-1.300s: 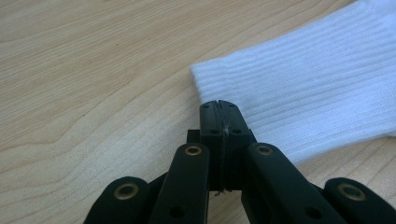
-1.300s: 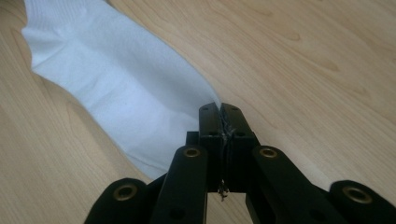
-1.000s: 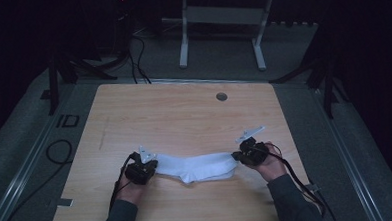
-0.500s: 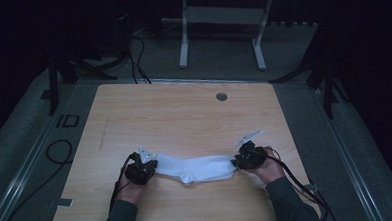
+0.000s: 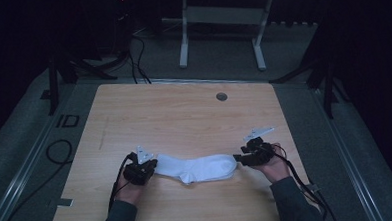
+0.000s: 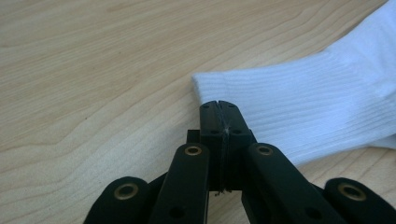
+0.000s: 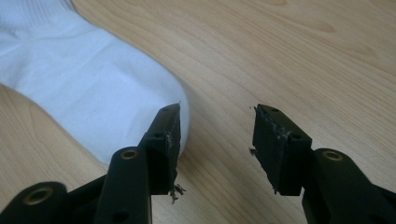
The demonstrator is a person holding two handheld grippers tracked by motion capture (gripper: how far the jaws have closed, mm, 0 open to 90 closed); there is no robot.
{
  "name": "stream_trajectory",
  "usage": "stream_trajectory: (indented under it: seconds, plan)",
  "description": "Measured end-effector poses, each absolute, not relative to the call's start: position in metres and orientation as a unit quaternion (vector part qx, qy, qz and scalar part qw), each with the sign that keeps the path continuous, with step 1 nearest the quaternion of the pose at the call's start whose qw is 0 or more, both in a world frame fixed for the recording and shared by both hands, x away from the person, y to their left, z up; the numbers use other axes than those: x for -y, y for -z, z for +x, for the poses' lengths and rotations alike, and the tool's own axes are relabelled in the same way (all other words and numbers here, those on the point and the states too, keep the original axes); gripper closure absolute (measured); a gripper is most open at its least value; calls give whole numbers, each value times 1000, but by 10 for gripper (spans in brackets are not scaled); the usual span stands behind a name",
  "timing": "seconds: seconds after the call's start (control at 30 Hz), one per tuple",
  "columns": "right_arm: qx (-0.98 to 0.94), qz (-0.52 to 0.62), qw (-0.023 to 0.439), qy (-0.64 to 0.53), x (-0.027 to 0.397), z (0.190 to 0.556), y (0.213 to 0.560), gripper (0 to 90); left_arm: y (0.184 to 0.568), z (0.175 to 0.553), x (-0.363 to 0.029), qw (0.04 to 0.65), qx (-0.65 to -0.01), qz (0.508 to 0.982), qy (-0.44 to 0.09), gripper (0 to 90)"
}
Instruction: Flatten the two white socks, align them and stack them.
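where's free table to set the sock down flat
The far half of the table, from the sock up to the round grommet, is bare. The near strip is crowded by the left tool, right tool and forearms.

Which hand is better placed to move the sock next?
Left, likely. The left gripper is shut at the sock's cuff edge; the right gripper's fingers have just been opening, with nothing between them.

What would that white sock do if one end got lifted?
The sock would probably droop: it is soft ribbed knit lying flat and bent on the table. It looks light, so it should lift easily. Pushed, it would likely bunch up, not slide or roll.
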State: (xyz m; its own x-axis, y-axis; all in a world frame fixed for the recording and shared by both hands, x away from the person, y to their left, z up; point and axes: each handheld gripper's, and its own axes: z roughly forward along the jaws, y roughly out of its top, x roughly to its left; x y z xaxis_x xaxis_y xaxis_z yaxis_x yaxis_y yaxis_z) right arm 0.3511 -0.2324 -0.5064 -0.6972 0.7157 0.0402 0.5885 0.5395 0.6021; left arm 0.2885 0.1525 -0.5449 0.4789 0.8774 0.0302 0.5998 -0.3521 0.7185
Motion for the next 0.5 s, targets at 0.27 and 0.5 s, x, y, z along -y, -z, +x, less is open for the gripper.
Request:
stream_trajectory:
  seconds: [0.27, 0.5]
  plan:
    - [-867, 385, 108, -298, 236, 353, 508, 479, 537, 287, -164, 347, -471, 781, -218, 896]
    - [-865, 389, 108, -298, 238, 356, 511, 472, 534, 289, -179, 346, -491, 767, -225, 895]
